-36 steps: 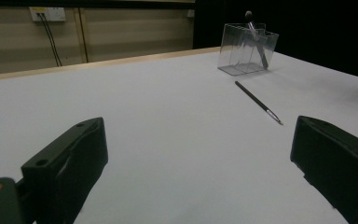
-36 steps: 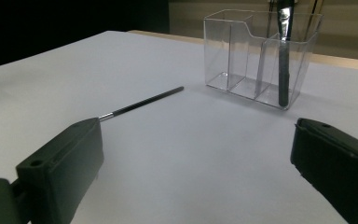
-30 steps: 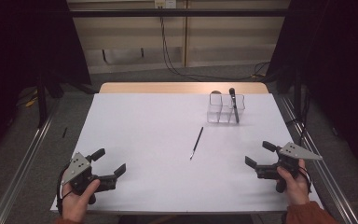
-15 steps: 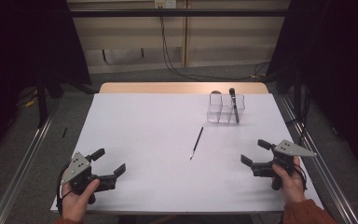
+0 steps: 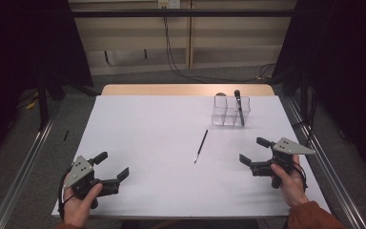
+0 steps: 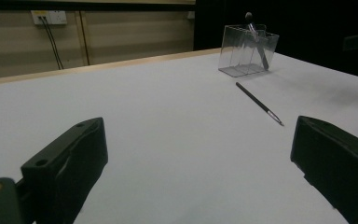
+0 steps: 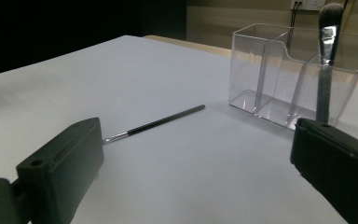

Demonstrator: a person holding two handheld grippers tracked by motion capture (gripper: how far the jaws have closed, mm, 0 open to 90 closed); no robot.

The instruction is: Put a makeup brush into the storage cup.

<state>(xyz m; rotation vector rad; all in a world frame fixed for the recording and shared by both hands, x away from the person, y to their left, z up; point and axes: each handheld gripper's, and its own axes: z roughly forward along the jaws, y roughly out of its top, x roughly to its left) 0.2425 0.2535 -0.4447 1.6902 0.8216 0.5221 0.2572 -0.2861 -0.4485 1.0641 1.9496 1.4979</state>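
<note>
A thin black brush (image 5: 200,145) (image 6: 259,103) (image 7: 154,123) lies flat on the white table (image 5: 162,138) near its middle. At the back right stands a clear plastic organiser (image 5: 230,110) (image 6: 247,50) (image 7: 298,74) with a thicker brush (image 5: 238,106) (image 7: 327,56) upright in one compartment. My right gripper (image 5: 254,151) hovers open at the right edge, to the right of the thin brush, nothing between its jaws. My left gripper (image 5: 111,166) is open at the front left, far from both, jaws empty.
Metal rails run along both sides of the table. A wooden strip (image 5: 171,89) borders its far edge. Cables (image 5: 181,71) trail on the floor beyond it. Dark curtains flank the area.
My right gripper has drifted a little left and forward toward the thin brush. The left gripper has barely moved.
</note>
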